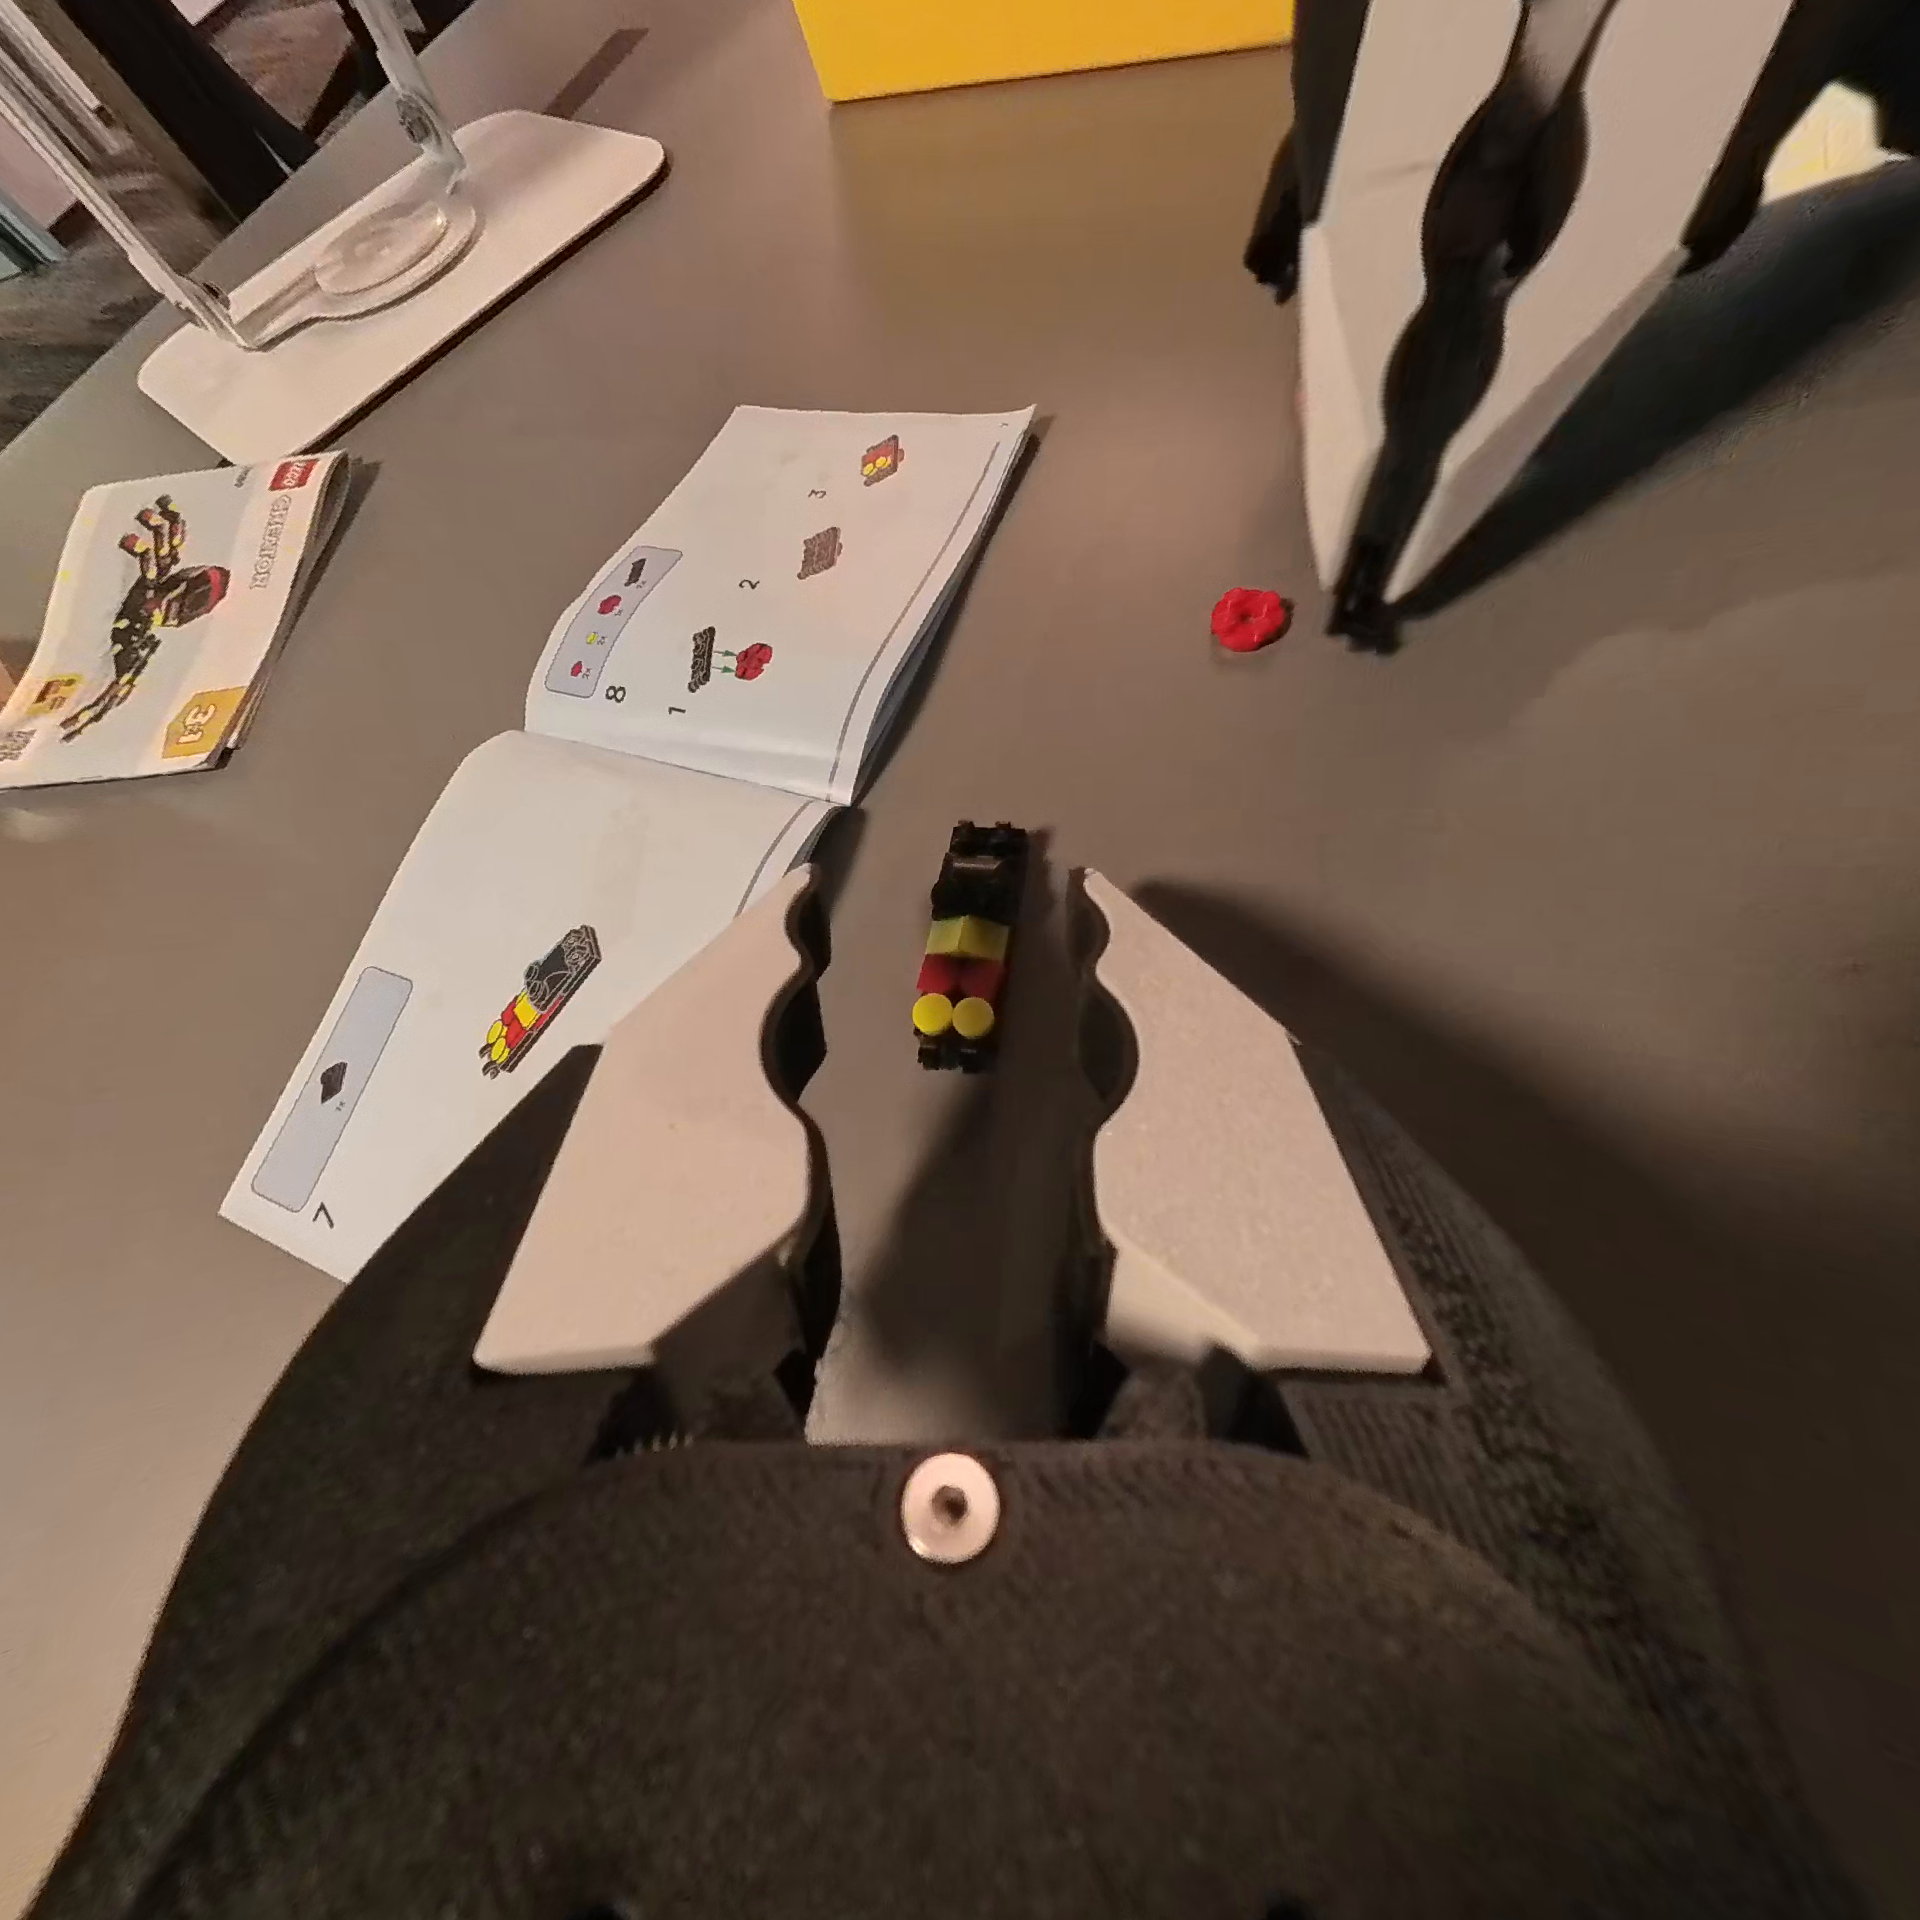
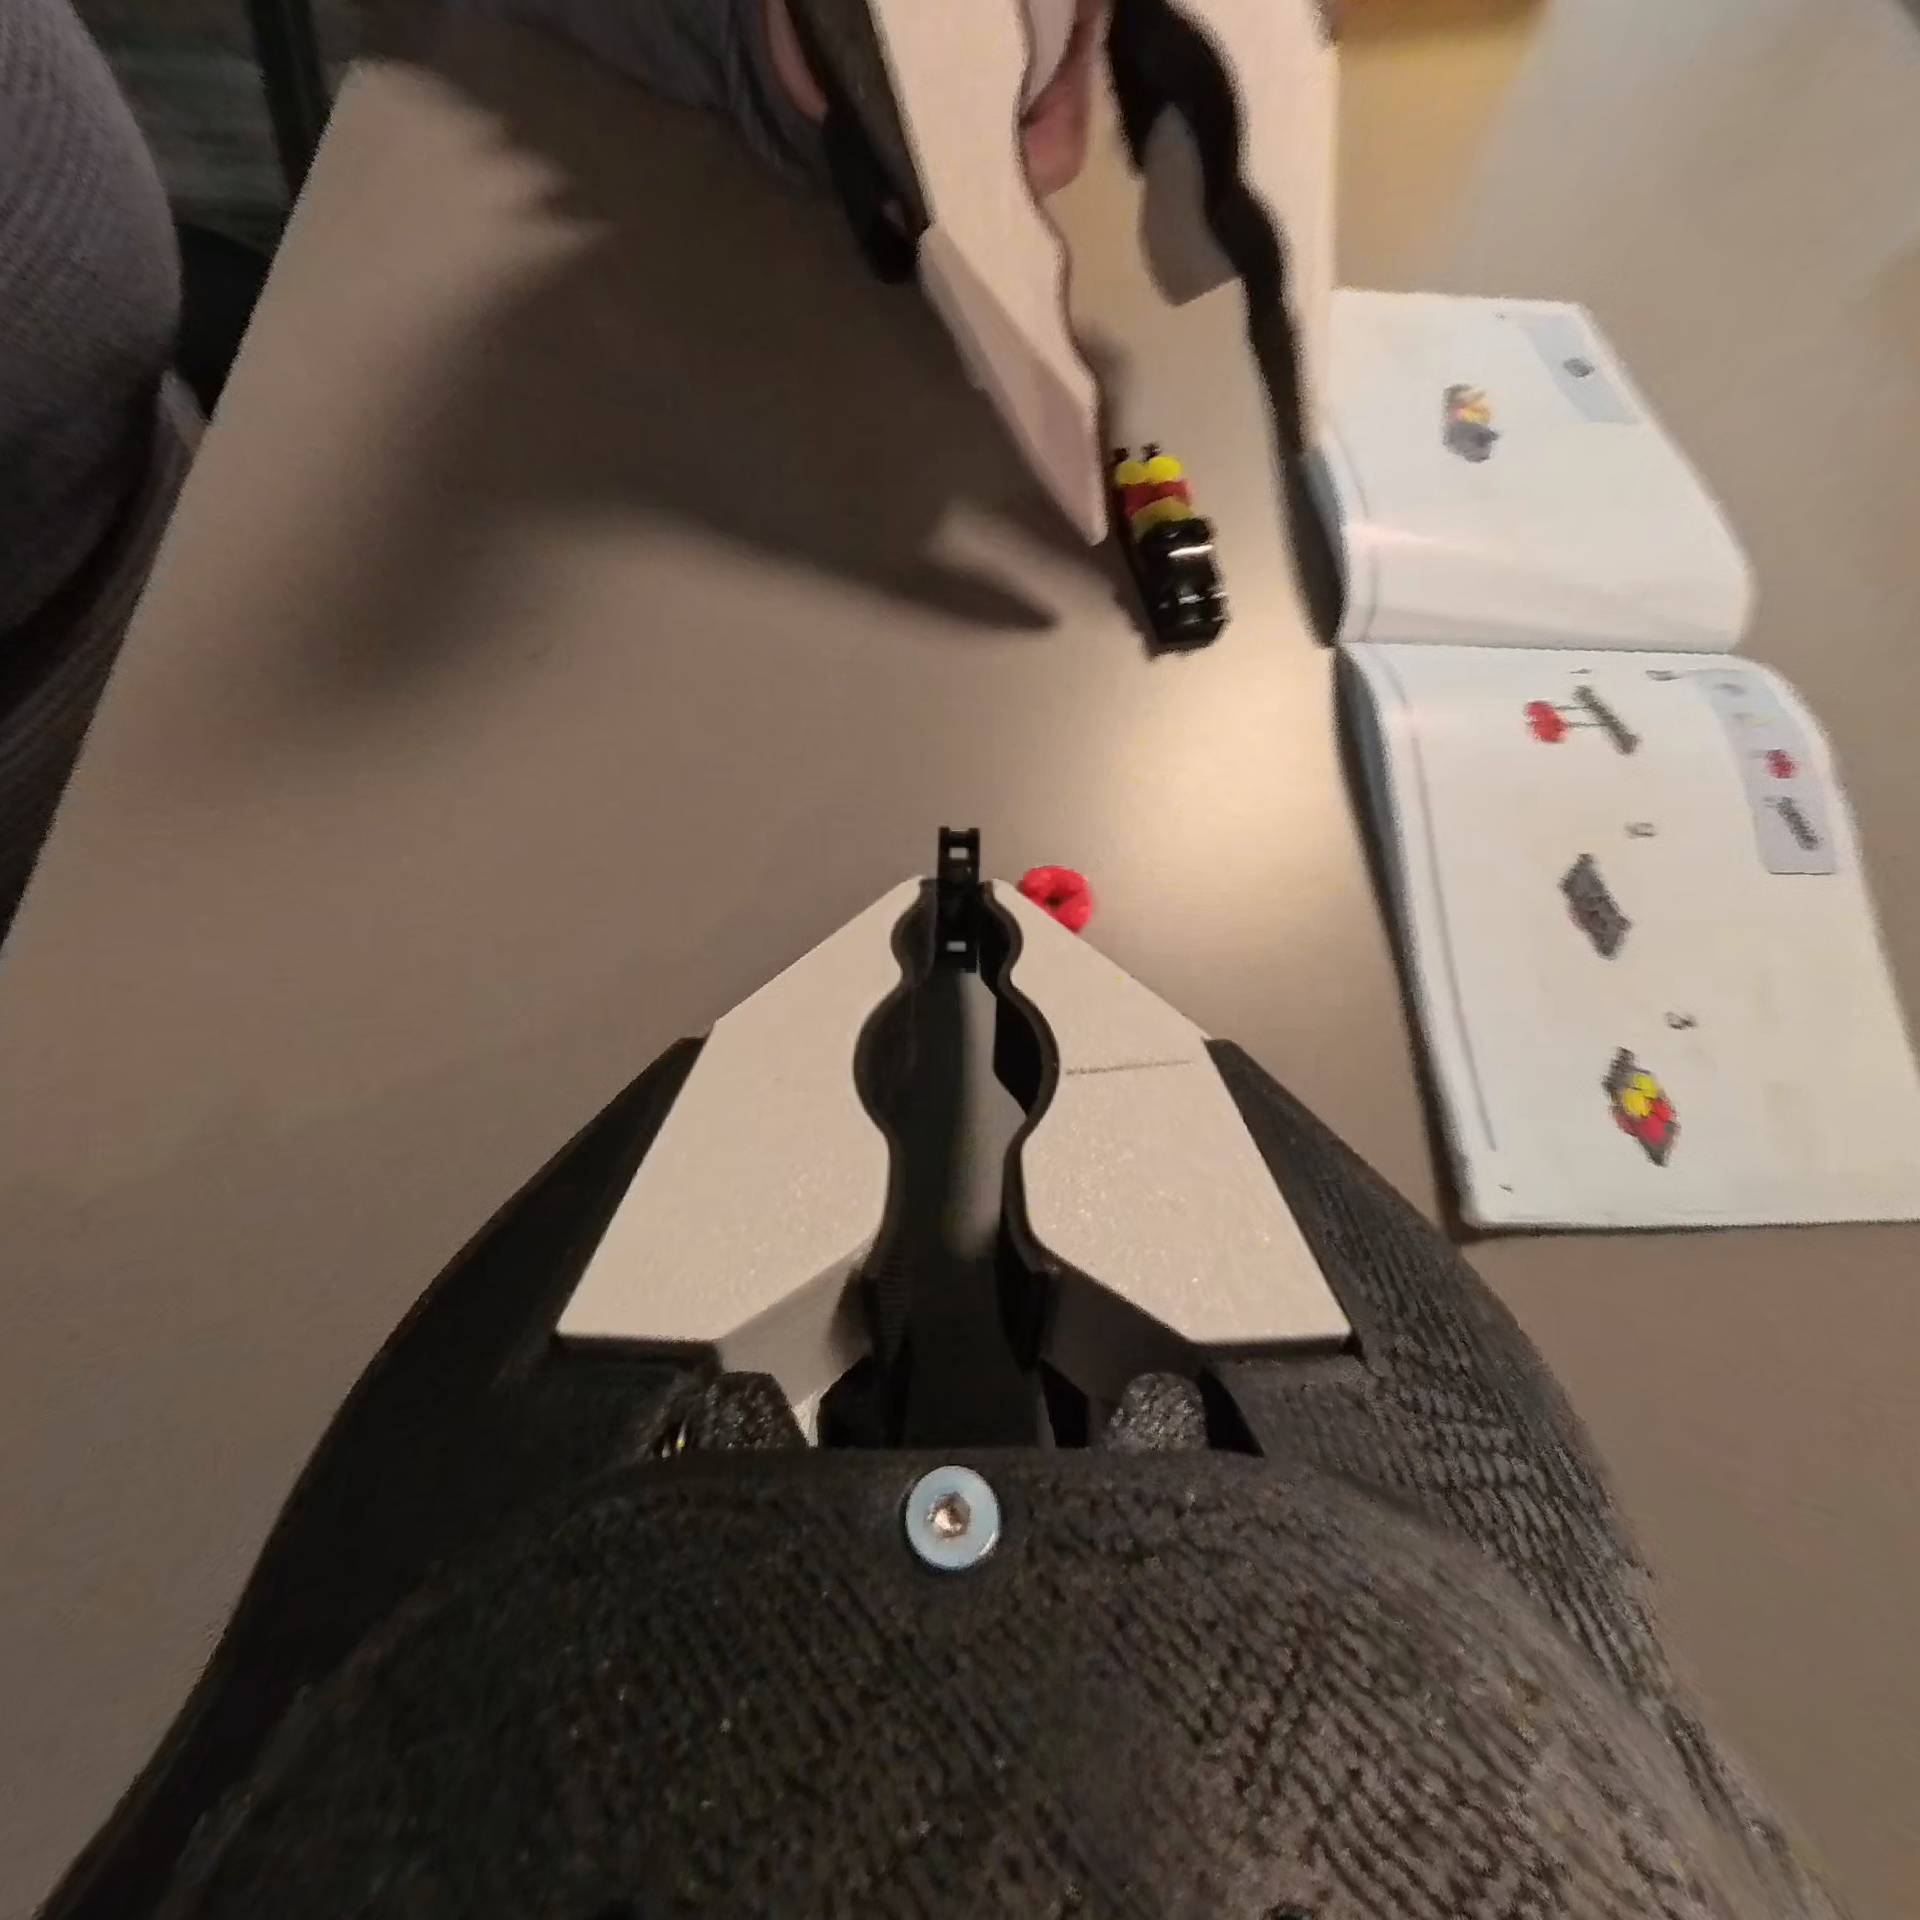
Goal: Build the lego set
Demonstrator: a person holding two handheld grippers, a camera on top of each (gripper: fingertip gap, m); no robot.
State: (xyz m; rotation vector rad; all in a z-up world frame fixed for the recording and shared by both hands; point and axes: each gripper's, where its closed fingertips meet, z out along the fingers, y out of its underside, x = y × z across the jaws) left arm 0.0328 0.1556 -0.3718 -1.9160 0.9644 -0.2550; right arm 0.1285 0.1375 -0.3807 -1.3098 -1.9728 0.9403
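Straddling the small lego build (image 1: pixel 966 951), the left gripper (image 1: pixel 943 894) is holding its 2 fingers apart, 1 on each side of the model and not touching it. That build, a black strip carrying 2 yellow round studs, red pieces and a yellow block, is lying flat on the grey table (image 1: pixel 1455 1039).

Across the table, the right gripper (image 2: pixel 956 883) is pinching its fingers together on a thin black lego piece (image 2: pixel 958 873), whose tip is sticking out beyond the fingertips. In the left wrist view this gripper (image 1: pixel 1366 613) is standing at 1 o'clock, tips down near the tabletop, with a red round piece (image 1: pixel 1250 619) lying just beside it toward 9 o'clock.

An open instruction booklet (image 1: pixel 727 665) is lying at 10 o'clock from the build, its nearer page partly under the left finger. A closed booklet (image 1: pixel 156 613) is sitting farther out toward 9 o'clock, a white stand base (image 1: pixel 540 177) at 11 o'clock and a yellow box (image 1: pixel 1039 47) at 12 o'clock.
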